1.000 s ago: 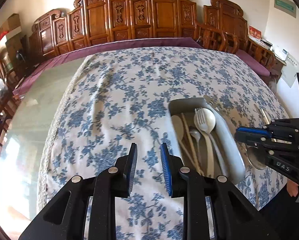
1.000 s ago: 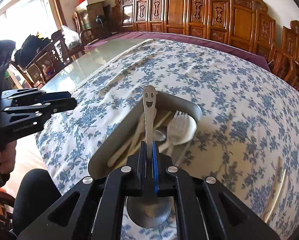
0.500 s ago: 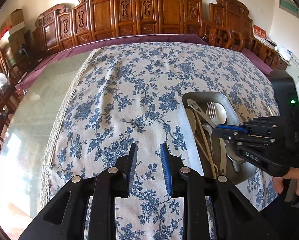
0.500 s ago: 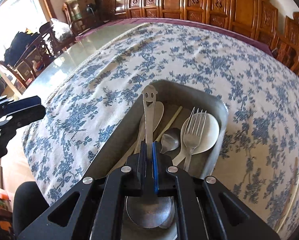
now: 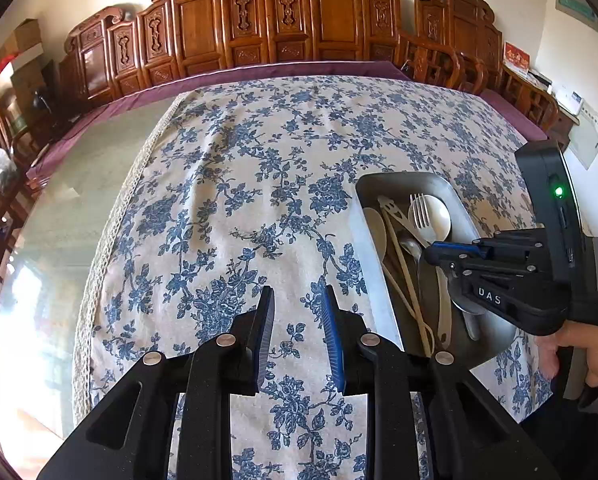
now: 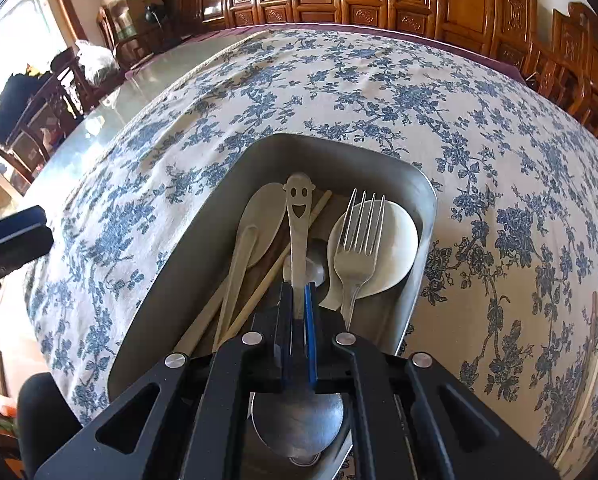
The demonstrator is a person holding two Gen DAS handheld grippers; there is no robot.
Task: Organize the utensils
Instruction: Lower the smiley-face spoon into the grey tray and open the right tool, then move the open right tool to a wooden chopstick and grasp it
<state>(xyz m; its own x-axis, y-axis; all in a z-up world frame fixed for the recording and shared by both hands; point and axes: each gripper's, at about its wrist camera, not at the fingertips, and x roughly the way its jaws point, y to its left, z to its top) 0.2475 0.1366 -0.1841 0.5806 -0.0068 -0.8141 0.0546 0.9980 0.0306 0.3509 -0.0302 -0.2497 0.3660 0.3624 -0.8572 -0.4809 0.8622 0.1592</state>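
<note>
A grey metal tray (image 6: 227,184) lies on the blue-flowered tablecloth and holds a fork (image 6: 361,232), a white spoon (image 6: 395,252), a beige spoon (image 6: 259,220) and chopsticks (image 6: 267,280). My right gripper (image 6: 298,292) is shut on the handle of a steel spoon with a smiling face (image 6: 297,216). It holds the spoon low inside the tray, with the bowl nearest the camera. In the left wrist view the right gripper (image 5: 439,250) hovers over the tray (image 5: 403,180). My left gripper (image 5: 297,320) stands open over bare cloth left of the tray, holding nothing.
A pale chopstick pair (image 6: 591,360) lies on the cloth right of the tray. Carved wooden chairs (image 5: 291,20) line the table's far side. Bare glass tabletop (image 5: 79,200) shows left of the cloth. A person's hand (image 5: 579,352) holds the right gripper.
My right gripper has come down with the smiling spoon, from above the tray's near end to low inside it. The left gripper stayed open over the cloth.
</note>
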